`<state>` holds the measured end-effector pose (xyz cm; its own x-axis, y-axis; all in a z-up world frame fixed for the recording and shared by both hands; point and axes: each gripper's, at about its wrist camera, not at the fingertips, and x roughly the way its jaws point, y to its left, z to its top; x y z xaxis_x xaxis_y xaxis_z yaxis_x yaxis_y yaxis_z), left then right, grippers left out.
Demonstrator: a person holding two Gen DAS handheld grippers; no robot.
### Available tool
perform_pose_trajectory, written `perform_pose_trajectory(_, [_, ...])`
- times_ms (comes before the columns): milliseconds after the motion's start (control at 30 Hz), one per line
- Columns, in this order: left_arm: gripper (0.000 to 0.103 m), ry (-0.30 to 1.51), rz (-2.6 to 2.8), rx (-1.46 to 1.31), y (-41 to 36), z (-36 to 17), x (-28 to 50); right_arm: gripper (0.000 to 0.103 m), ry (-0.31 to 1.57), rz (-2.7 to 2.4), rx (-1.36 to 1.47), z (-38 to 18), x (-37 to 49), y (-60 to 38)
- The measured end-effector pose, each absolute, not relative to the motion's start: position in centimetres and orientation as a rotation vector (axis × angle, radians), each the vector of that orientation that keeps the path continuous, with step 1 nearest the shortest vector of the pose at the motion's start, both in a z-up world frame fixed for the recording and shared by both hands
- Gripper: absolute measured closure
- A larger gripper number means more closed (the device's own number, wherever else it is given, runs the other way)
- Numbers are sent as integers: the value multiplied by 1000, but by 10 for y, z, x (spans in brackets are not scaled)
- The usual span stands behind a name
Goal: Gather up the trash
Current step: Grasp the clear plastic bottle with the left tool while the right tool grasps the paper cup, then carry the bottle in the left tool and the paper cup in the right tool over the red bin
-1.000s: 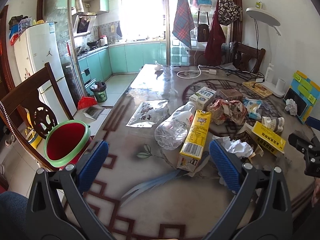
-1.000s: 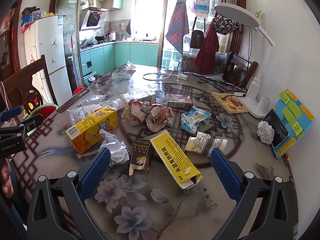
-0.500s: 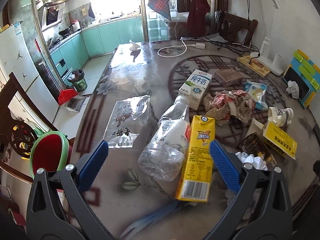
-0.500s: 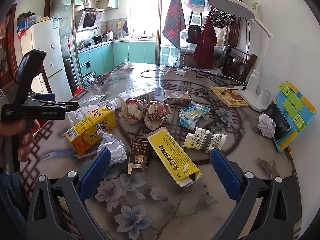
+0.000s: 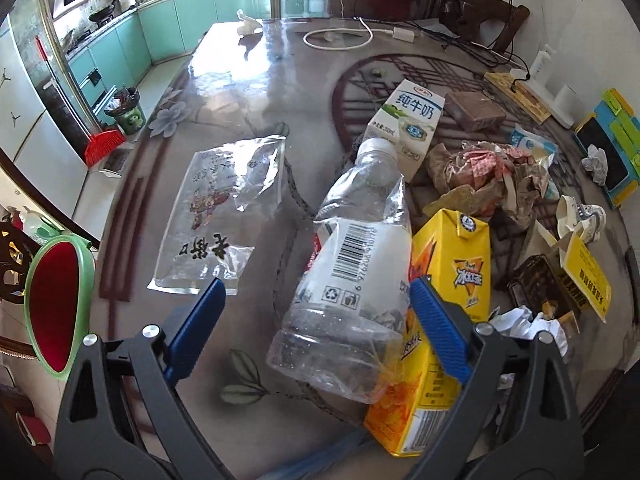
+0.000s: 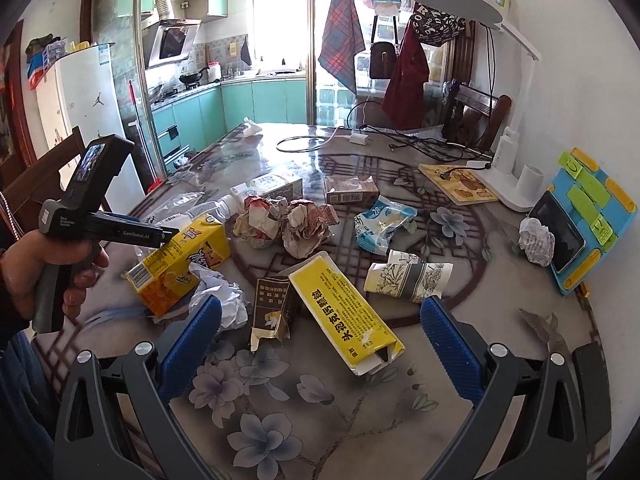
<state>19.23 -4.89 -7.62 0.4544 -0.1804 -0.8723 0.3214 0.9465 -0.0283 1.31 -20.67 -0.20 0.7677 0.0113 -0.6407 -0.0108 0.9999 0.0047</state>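
A: While the left claw [image 5: 316, 304] gapes wide, where is the crushed clear plastic bottle [image 5: 352, 268]?

B: Lying on the worktop [image 5: 240, 92] between its fingers, against a yellow drink carton [image 5: 444, 320]. Right claw [image 6: 320, 336]: wide, empty.

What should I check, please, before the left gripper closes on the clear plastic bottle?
1. Left gripper open: ok.
2. Plastic bottle between its fingers: ok, though low in the opening.
3. Yellow juice carton clear of the right finger: not ok, it lies directly behind it.
4. Fingers low enough to grip: cannot tell.
5. Red bin within view for the drop: ok.
6. Right gripper open and out of the way: ok.
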Motion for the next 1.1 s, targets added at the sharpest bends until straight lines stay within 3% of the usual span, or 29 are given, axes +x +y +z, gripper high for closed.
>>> perform_pose_trajectory(433, [15, 1188, -394, 60, -61, -101, 230, 6, 700, -8, 14, -2, 16, -213])
perform_pose_trajectory(467, [22, 1181, -395, 69, -62, -100, 230, 6, 700, -9, 15, -2, 16, -214])
perform_pose_trajectory(500, [36, 1186, -392, 83, -64, -101, 230, 6, 700, -10, 14, -2, 17, -214])
perform_pose_trajectory(633, [49, 1203, -408, 81, -64, -104, 230, 6, 705, -7, 12, -3, 18, -215])
perform_pose_trajectory(800, [50, 1195, -418, 69, -56, -96, 225, 6, 702, -30, 12, -2, 20, -225])
perform_pose_trajectory(1100, [50, 996, -413, 76, -35, -22, 182, 6, 781, -107, 54, -7, 60, -279])
